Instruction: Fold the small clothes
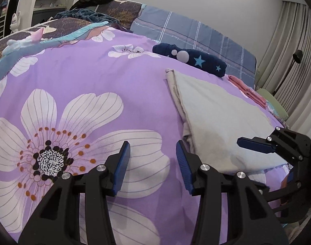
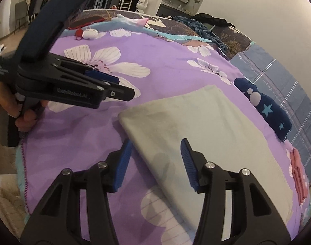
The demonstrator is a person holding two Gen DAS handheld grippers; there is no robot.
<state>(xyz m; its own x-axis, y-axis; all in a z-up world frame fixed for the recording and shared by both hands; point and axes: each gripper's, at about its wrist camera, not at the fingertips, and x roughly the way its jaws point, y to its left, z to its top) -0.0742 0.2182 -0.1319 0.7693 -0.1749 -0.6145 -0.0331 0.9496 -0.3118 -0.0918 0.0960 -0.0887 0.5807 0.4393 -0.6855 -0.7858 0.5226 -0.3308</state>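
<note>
Cloth [image 2: 198,134] lies folded flat on the bedspread [image 2: 94,134], under the right gripper [image 2: 156,163] and right of the left gripper [image 1: 153,163]. Both grippers are released and empty. Navy item [image 2: 265,110] and pink item [image 2: 298,175] beyond look folded, so probably near done.

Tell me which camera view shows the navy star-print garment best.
The left wrist view: the navy star-print garment lies unobstructed and sharp beyond the pale folded cloth. In the right wrist view, it sits near the distorted right edge.
</note>
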